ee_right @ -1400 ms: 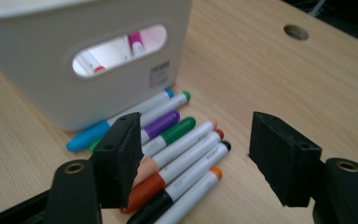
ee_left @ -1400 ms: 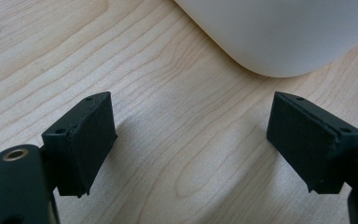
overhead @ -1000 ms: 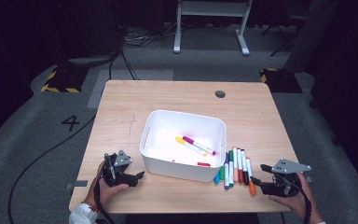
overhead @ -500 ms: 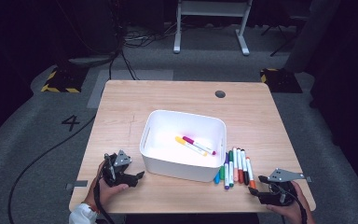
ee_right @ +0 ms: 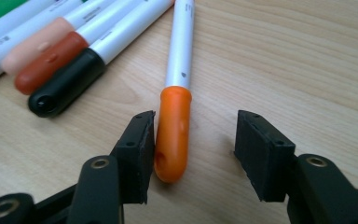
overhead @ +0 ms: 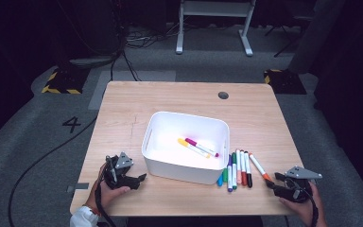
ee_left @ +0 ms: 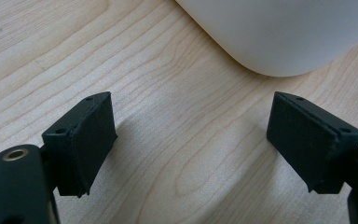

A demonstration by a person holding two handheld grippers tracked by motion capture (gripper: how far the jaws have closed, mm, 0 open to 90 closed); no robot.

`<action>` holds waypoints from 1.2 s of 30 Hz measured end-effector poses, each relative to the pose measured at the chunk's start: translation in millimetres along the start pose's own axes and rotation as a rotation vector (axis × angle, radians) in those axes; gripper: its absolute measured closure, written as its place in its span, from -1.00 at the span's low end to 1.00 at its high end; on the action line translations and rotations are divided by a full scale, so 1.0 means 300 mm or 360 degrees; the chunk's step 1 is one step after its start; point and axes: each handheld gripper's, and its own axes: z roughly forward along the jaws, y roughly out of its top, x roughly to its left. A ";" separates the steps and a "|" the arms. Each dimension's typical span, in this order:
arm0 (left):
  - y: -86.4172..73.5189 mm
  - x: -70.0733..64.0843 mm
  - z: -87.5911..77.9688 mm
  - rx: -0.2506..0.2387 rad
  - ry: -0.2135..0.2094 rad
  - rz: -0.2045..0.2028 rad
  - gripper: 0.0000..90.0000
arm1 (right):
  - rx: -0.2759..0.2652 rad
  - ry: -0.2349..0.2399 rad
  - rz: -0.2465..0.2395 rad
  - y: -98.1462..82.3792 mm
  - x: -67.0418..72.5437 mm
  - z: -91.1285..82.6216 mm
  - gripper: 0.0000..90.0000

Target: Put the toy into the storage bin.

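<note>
orange-capped white marker pen, seen from the high view, lies at the right end of the row of coloured marker pens beside the white plastic bin on the pale wooden worktop, its cap end just ahead of the right gripper, while the left gripper sits well apart by the bin's near left corner. in the left gripper view that gripper is spread wide over bare wood, holding nothing. in the right gripper view the pen runs lengthwise straight away from the right gripper, whose jaws stand open either side of the cap, which sits close against the left one and is not yet clamped.

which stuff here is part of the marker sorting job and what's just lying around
In the job:
- white bin, with yellow marker and pink marker inside
- row of markers on the table beside the bin
- orange-capped marker, between the open right tongs
- left tongs, open over bare wood by the bin

Lying about:
- floor cables
- white frame behind the table
</note>
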 end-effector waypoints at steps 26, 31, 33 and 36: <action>0.000 0.000 -0.001 -0.0001 0.0008 -0.0001 -0.65 | -0.0017 0.0026 0.0045 0.038 -0.063 0.025 0.67; 0.000 0.000 0.000 0.0000 0.0004 0.0001 -0.65 | -0.0093 0.0057 0.0046 0.058 -0.059 -0.006 0.67; 0.000 0.000 0.000 0.0000 0.0001 0.0000 -0.65 | -0.0130 0.0063 0.0036 0.072 -0.056 -0.025 0.67; 0.000 0.000 0.000 0.0000 0.0004 0.0001 -0.65 | -0.0193 0.0064 -0.0003 0.108 -0.048 -0.060 0.67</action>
